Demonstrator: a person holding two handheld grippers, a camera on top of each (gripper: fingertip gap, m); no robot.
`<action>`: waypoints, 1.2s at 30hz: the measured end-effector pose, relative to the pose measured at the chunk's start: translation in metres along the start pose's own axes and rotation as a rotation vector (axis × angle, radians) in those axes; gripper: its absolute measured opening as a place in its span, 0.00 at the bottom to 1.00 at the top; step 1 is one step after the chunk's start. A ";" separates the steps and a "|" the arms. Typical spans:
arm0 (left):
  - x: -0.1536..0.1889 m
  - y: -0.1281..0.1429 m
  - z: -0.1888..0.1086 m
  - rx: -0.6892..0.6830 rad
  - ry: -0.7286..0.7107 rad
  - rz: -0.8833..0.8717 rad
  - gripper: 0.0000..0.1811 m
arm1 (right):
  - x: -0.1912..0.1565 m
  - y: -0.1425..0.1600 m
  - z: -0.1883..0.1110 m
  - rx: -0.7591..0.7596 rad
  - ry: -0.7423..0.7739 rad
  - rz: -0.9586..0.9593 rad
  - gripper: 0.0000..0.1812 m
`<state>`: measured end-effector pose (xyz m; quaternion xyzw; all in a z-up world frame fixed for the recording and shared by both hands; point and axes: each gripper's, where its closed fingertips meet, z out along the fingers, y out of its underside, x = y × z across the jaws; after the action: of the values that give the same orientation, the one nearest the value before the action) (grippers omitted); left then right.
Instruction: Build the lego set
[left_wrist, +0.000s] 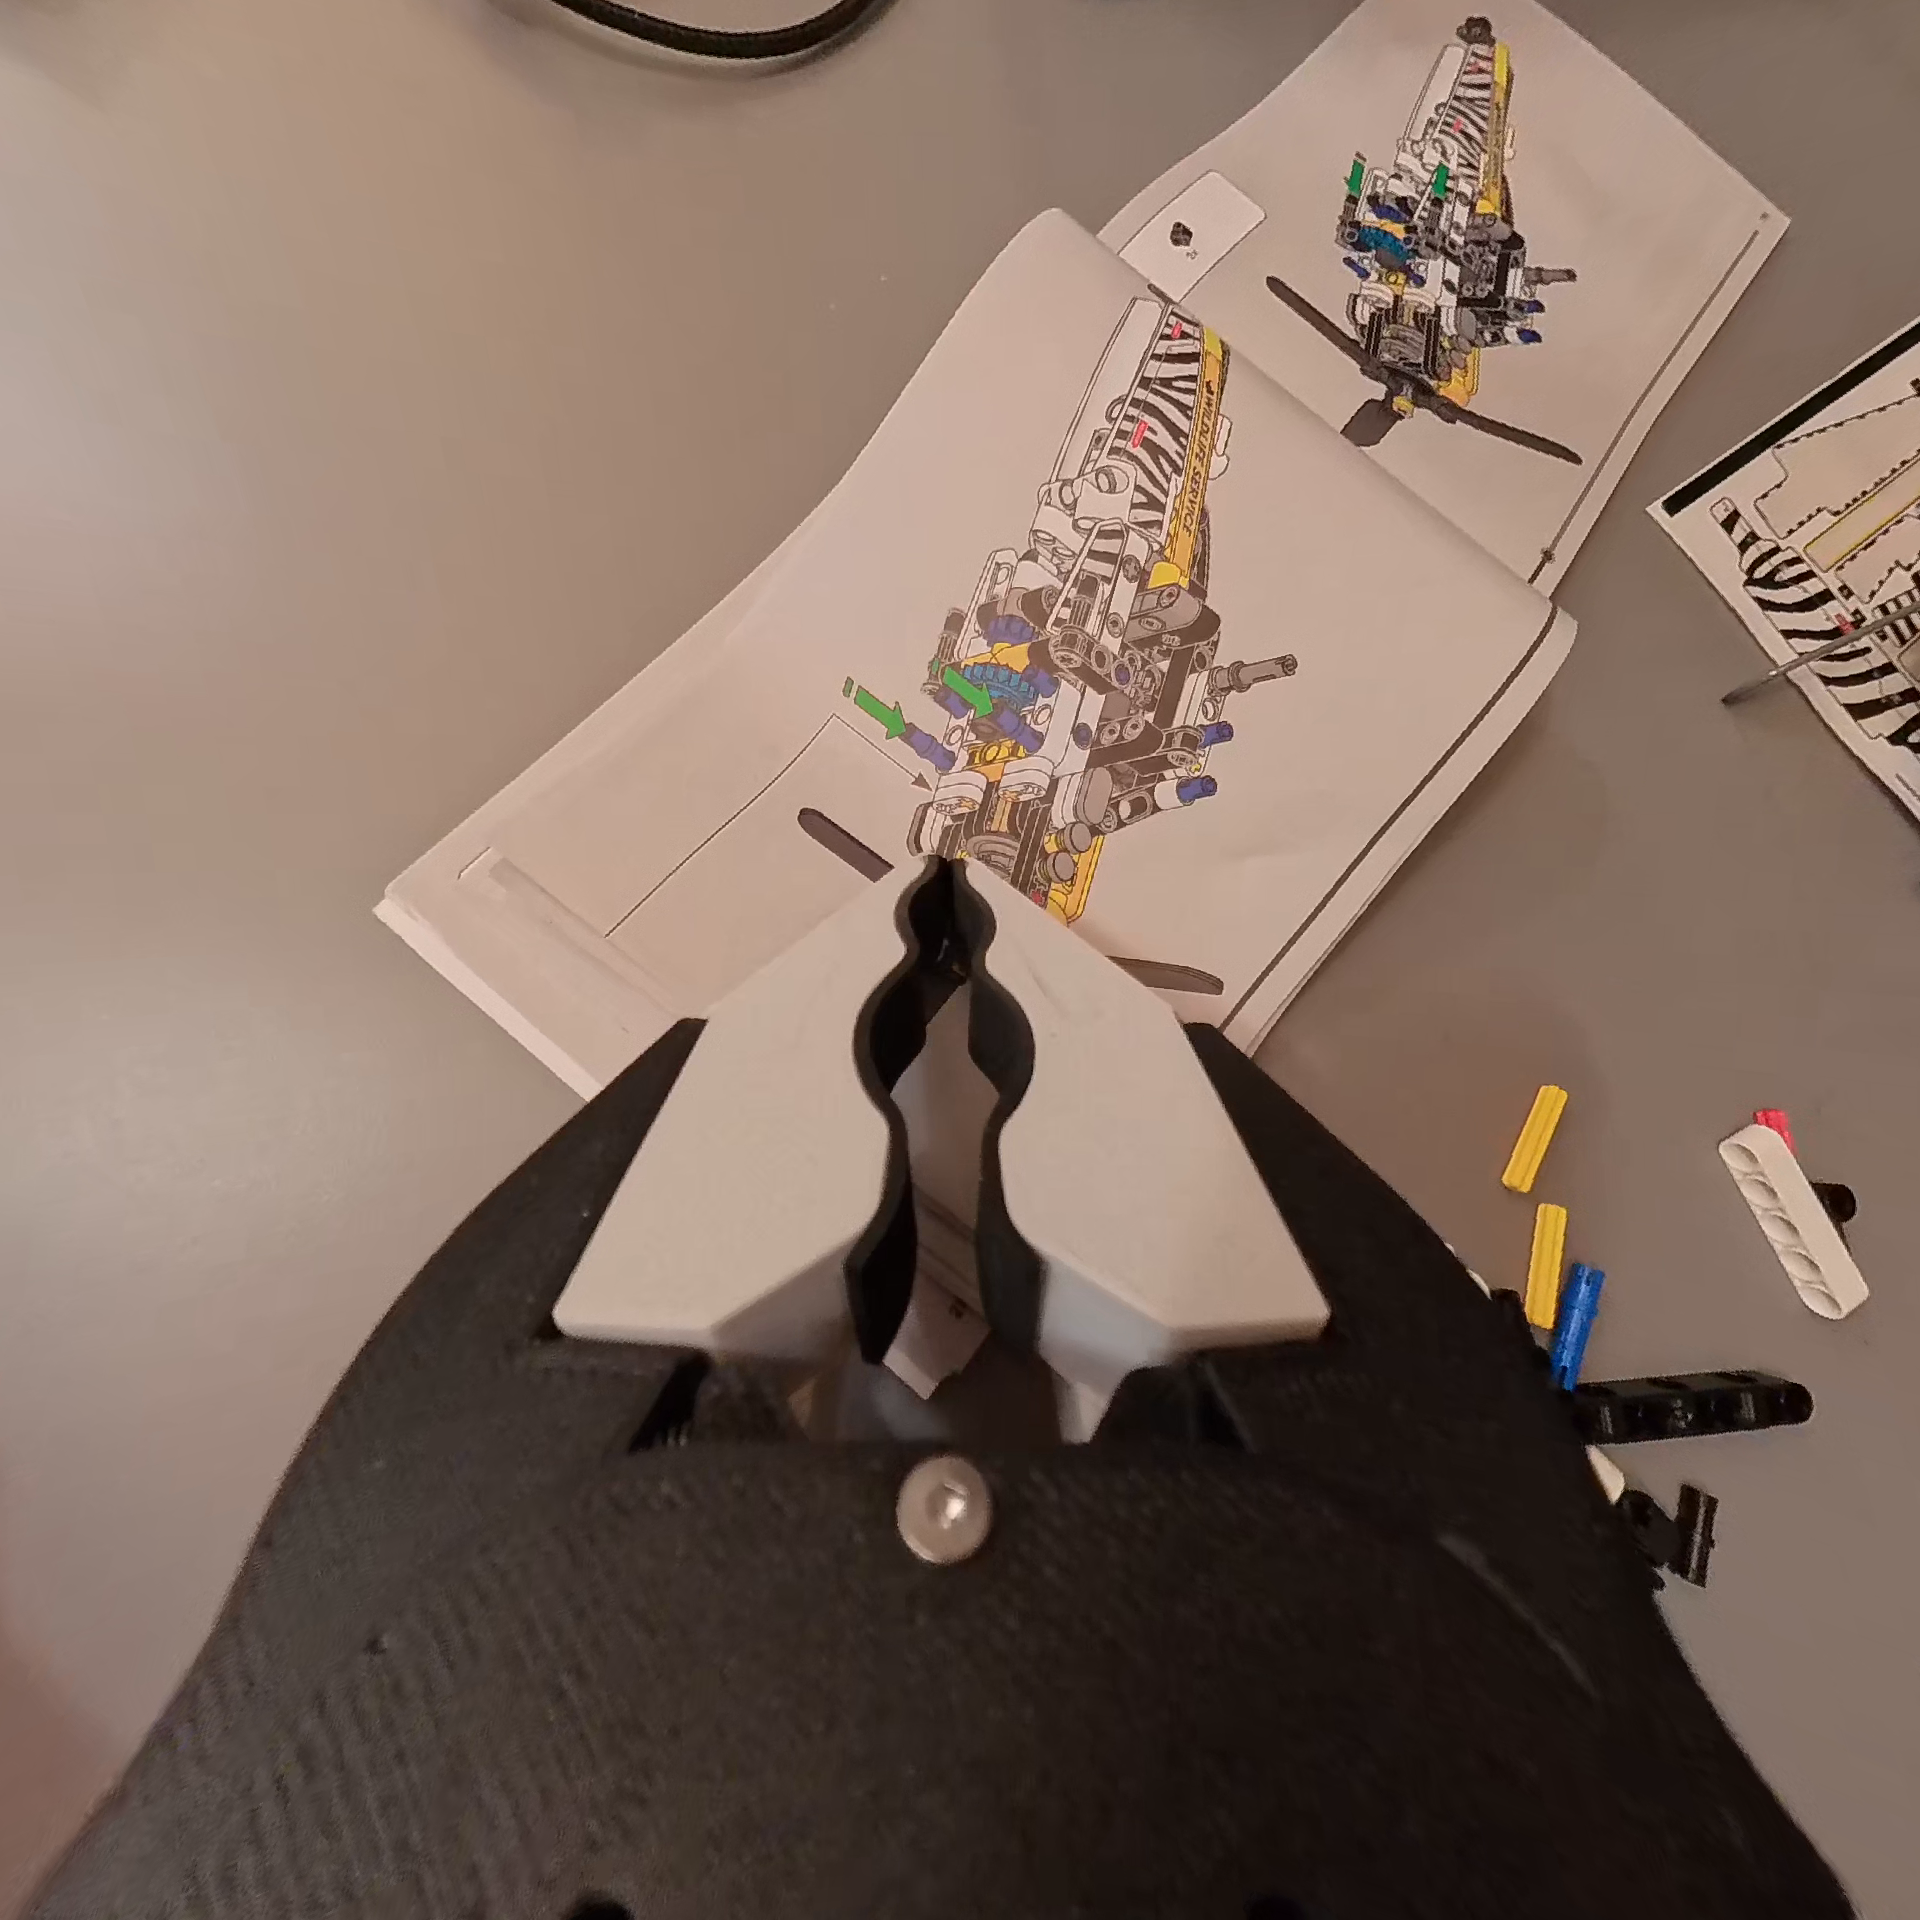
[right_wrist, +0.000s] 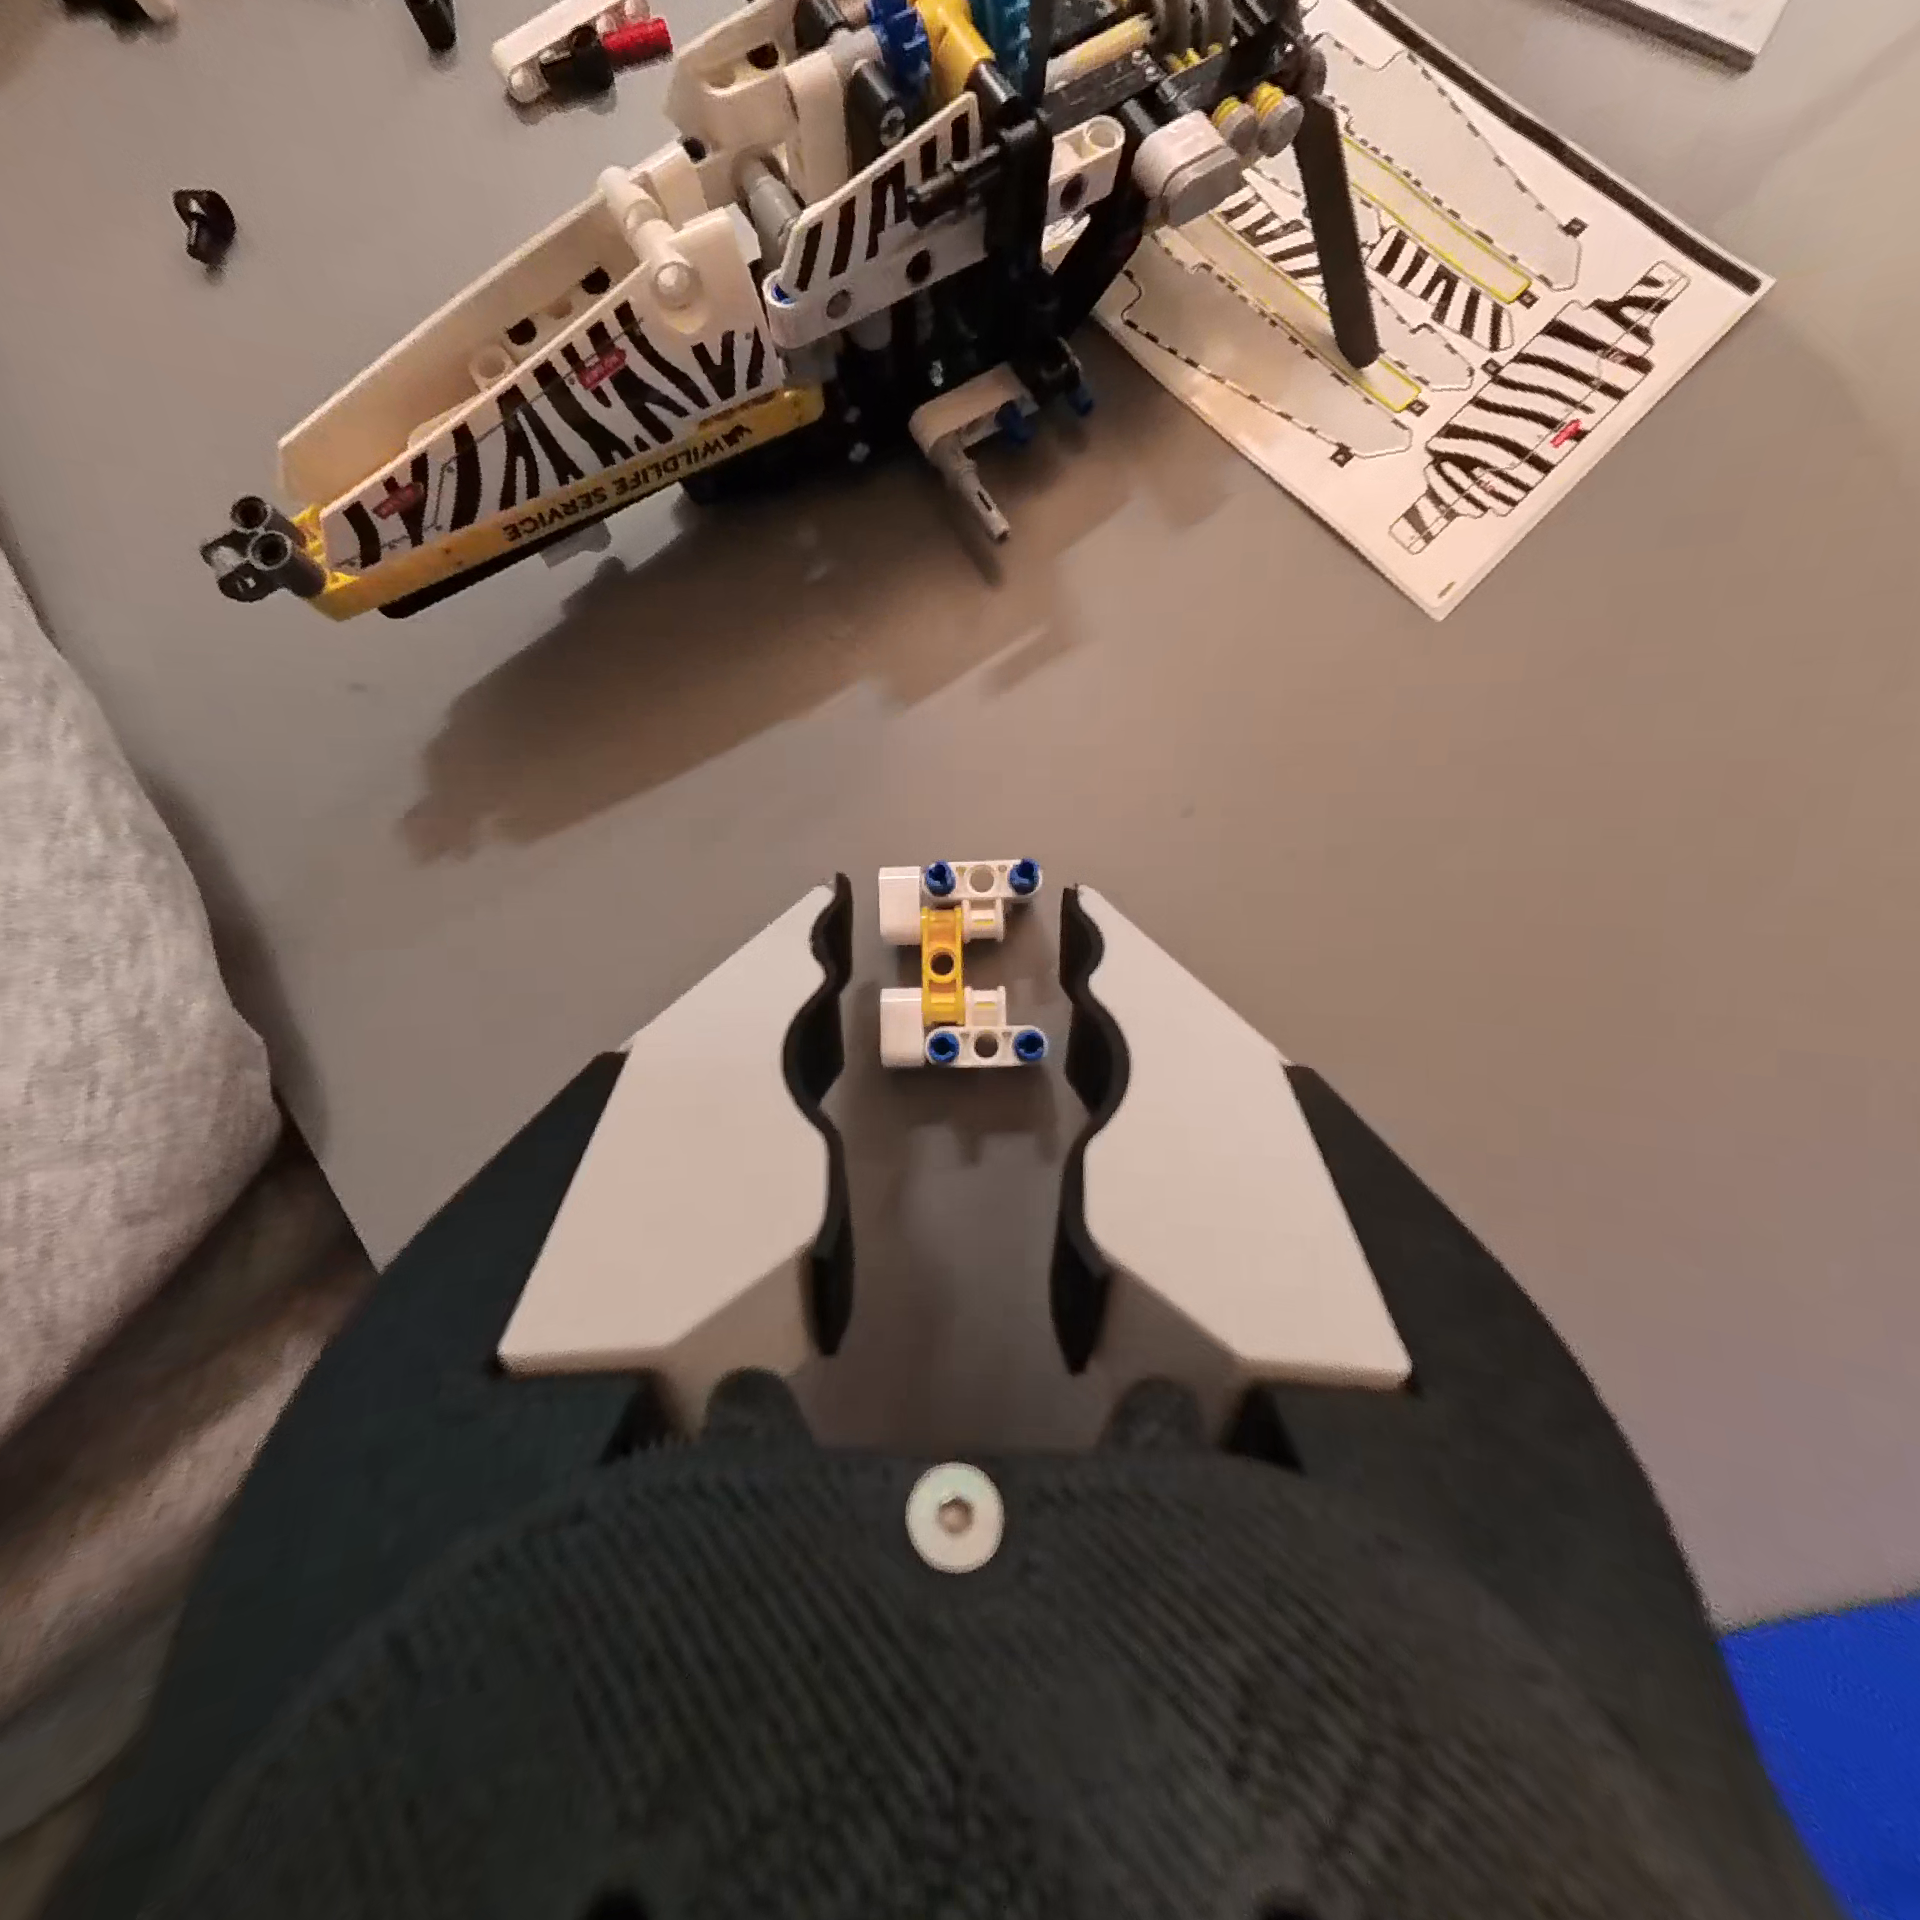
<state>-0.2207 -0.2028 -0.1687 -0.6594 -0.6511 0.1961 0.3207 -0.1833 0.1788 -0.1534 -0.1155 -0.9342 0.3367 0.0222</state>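
In the right wrist view, my right gripper (right_wrist: 951, 906) is open low over the grey table, its fingers on either side of a small sub-assembly (right_wrist: 954, 966) of white connectors, a yellow piece and blue pins, without touching it. The half-built zebra-striped helicopter model (right_wrist: 727, 312) lies on its side farther ahead. In the left wrist view, my left gripper (left_wrist: 940, 878) is shut, tips together, with nothing visible between them, above the open instruction booklet (left_wrist: 1039, 644).
Loose parts lie right of the left gripper: two yellow axles (left_wrist: 1536, 1138), a blue pin (left_wrist: 1574, 1320), a white beam (left_wrist: 1792, 1226) and a black beam (left_wrist: 1694, 1403). A zebra sticker sheet (right_wrist: 1455, 343) lies right of the model. A grey cushion (right_wrist: 94, 935) borders the table's left edge. A black cable (left_wrist: 707, 31) runs at the back. About 40 cm separates my left fingertips from my right. The black beam (left_wrist: 1694, 1403) is closer to my left gripper, around 15 cm from its tips; the right tips are 25 cm off.
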 end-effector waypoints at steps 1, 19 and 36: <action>0.000 0.000 0.000 0.000 0.004 -0.005 0.01 | 0.000 0.000 0.000 -0.001 0.000 -0.002 0.21; -0.017 -0.049 -0.040 0.323 -0.005 -0.121 0.00 | 0.012 -0.057 -0.021 0.174 0.025 0.013 0.00; -0.020 -0.044 -0.036 0.284 -0.067 -0.061 0.00 | 0.015 -0.064 -0.016 0.200 0.057 0.034 0.09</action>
<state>-0.2303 -0.2309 -0.1166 -0.5803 -0.6469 0.2982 0.3948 -0.2092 0.1447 -0.1008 -0.1381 -0.8928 0.4252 0.0547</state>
